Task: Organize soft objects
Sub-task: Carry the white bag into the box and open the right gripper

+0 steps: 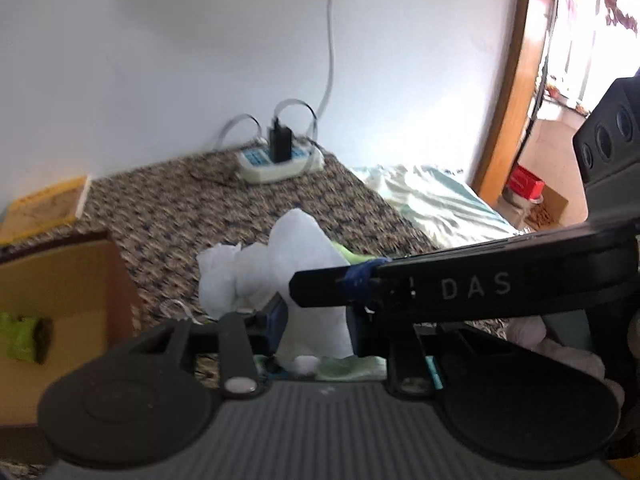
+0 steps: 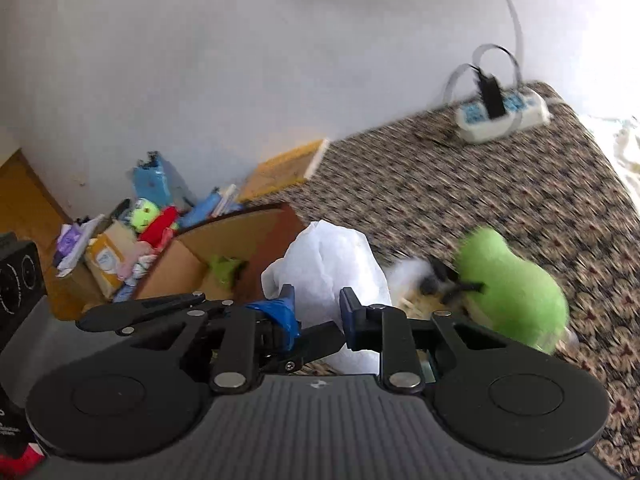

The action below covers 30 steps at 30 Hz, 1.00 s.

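Observation:
A soft white cloth [image 1: 296,264] is pinched between both grippers above the patterned bed cover. My left gripper [image 1: 316,320] is shut on its lower part; the right gripper's arm crosses in front from the right. In the right wrist view my right gripper [image 2: 318,304] is shut on the same white cloth [image 2: 332,264], with the left gripper's fingers reaching in from the left. A green plush toy [image 2: 516,292] lies on the cover to the right. An open cardboard box [image 2: 224,248] stands to the left, holding a small green item [image 2: 224,268].
A white power strip [image 1: 280,162] with a black charger and cables lies by the wall. A yellow book [image 1: 44,208] lies at the left. A second box of toys [image 2: 132,248] stands on the floor. A pale sheet [image 1: 436,200] lies on the right.

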### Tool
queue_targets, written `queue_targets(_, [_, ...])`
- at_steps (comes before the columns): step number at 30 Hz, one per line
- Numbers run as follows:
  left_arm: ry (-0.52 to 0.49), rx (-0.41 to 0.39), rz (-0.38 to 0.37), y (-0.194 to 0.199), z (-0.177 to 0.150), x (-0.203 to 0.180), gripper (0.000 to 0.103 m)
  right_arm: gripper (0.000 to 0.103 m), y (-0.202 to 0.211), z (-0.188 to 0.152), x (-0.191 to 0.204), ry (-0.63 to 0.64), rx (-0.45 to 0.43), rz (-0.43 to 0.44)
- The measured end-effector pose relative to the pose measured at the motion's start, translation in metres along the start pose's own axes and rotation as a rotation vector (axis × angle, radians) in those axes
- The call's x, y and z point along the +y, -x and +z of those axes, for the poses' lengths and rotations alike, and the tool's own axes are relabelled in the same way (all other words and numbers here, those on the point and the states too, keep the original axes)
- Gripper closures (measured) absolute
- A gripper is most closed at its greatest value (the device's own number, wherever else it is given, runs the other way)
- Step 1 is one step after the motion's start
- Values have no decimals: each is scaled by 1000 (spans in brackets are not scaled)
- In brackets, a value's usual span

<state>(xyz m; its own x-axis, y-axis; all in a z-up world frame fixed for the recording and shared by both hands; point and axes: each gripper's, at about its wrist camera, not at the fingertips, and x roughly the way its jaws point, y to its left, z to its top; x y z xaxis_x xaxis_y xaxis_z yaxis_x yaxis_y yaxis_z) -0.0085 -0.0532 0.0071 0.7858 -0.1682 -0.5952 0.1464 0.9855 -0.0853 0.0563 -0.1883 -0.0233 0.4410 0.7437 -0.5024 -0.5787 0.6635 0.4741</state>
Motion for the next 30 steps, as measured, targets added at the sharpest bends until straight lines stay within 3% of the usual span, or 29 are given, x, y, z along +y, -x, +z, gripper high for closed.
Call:
queue_targets(5, [0, -66, 45, 35, 5, 32, 81, 97, -15, 10, 37, 56, -16, 48])
queue_targets(12, [25, -113, 127, 81, 1, 111, 81, 97, -69, 20, 109, 123, -14, 123])
queue_targets(19, [48, -73, 213, 100, -20, 200, 81, 96, -152, 16, 170, 142, 57, 184])
queue_targets(23, [28, -24, 251, 94, -30, 248, 81, 97, -197, 6, 195, 109, 99, 188])
queue_targets(30, [-1, 40, 362, 71, -36, 316, 79, 93, -256, 6, 214, 26, 92, 156])
